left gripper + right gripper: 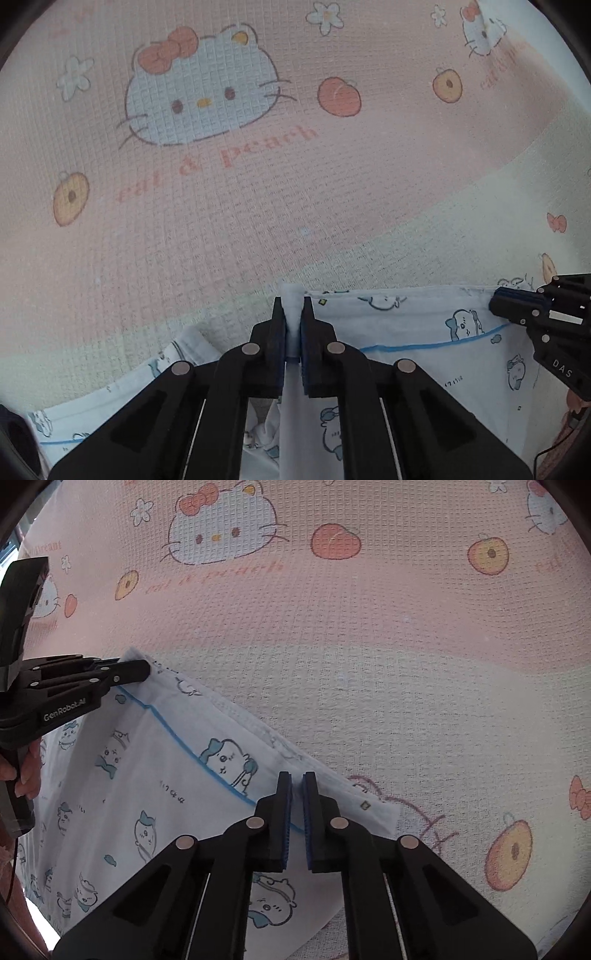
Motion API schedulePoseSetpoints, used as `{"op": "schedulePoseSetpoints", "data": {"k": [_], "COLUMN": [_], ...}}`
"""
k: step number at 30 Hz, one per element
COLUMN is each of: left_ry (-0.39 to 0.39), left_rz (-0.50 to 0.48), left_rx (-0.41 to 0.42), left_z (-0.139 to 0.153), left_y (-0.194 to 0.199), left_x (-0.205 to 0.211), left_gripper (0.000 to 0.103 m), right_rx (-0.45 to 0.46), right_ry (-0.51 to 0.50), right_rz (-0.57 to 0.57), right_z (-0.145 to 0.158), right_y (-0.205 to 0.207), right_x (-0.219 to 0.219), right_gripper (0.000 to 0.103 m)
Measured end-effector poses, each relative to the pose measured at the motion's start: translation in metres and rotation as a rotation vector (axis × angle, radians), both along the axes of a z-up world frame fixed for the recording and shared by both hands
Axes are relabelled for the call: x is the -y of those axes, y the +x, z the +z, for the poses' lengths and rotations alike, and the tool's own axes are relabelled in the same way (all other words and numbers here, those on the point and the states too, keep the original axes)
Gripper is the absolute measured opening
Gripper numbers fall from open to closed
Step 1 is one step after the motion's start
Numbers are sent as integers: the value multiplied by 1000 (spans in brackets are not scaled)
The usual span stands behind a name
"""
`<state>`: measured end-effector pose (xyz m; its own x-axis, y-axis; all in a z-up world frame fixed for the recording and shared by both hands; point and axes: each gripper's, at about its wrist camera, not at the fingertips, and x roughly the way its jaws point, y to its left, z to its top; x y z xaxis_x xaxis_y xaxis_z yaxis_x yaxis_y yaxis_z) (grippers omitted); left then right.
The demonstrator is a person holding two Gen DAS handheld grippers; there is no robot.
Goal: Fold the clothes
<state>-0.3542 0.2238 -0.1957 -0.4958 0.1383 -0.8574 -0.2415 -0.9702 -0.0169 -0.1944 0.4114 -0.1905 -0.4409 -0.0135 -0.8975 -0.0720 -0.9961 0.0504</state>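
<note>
Left gripper (293,314): jaws pinching garment (406,332) hem; right gripper (297,794): jaws nrly shut, grip on cloth unclear; keep edge taut btwn 2 grips, lay flat on bedsheet (258,221).

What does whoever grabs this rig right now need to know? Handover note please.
Left gripper: shut on a bunched bit of the garment's far hemmed edge.
Right gripper: jaws nearly together over the same edge near its other corner; its own view does not clearly show cloth between the pads.
Garment: pale blue, cartoon print, lying on the pink cat-and-peach blanket, top edge stretched between the two grippers.
Done: garment laid out, far edge picked up at the left end.
Left: confirm the right grip, then probably carry that edge over to make the fold.
</note>
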Motion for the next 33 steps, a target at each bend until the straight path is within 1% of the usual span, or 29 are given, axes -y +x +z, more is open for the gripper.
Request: {"op": "schedulePoseSetpoints", "data": {"k": [1,3,4,5,7,8,9,10,11,12,13,15,16,18,19,20,21,23,24,25,27,28,30,32,33], "left_ry": [3,10,8,-7,-63,-83,-82,-73,-48,-14,9,17,18,21,31,47,30,-23,-35,-33,-3,6,19,46,46], "left_rz": [6,5,-5,-18,-37,-41,-48,-60,-89,-128,-166,-213,-234,-275,-285,-289,-291,-307,-309,-309,-301,-290,-239,-221,-218], "left_rx": [5,40,64,62,41,9,-26,-53,-55,-42,-28,14,37,82,102,120,105,55,45,39,41,50,37,9,5], "left_z": [-1,-10,-15,-14,-3,5,14,22,26,28,27,19,14,5,0,-6,-10,-12,-13,-13,-13,-10,7,31,41], "left_y": [-3,-6,-4,-3,-1,0,4,9,13,17,21,31,37,48,51,54,56,55,49,43,36,32,34,48,57], "left_x": [3,5,8,7,0,-5,-10,-14,-19,-26,-34,-48,-55,-69,-75,-80,-87,-100,-106,-110,-112,-111,-97,-79,-68], "left_gripper": [7,7,8,10,15,18,20,30,41,42,42,42,42,42,42,42,42,42,42,42,42,42,42,42,42], "right_rx": [-8,-6,0,1,7,12,17,14,10,3,-5,12,27,54,67,86,104,96,92,89,81,79,105,96,74], "right_ry": [16,18,10,-6,-26,-31,-36,-48,-61,-82,-103,-148,-171,-171,-146,-100,-54,-7,-20,-32,-6,22,111,22,-40], "right_rz": [-16,-53,-73,-83,-106,-120,-133,-142,-152,-153,-154,-140,-128,-85,-58,-45,-31,-22,-39,-56,-88,-98,-144,-183,-225], "right_z": [1,0,-2,-2,0,2,4,9,13,16,20,17,14,9,6,2,-2,-2,-1,-1,1,1,1,7,12], "right_y": [0,0,0,0,1,1,4,7,11,14,17,19,19,16,16,15,14,14,15,16,17,17,17,20,24], "right_x": [-3,-13,-18,-20,-27,-30,-34,-38,-42,-45,-48,-47,-45,-33,-27,-22,-17,-15,-19,-23,-29,-31,-38,-53,-62], "right_gripper": [3,3,3,3,3,3,4,6,8,14,23,32,32,32,32,30,29,28,28,28,28,27,30,30,31]}}
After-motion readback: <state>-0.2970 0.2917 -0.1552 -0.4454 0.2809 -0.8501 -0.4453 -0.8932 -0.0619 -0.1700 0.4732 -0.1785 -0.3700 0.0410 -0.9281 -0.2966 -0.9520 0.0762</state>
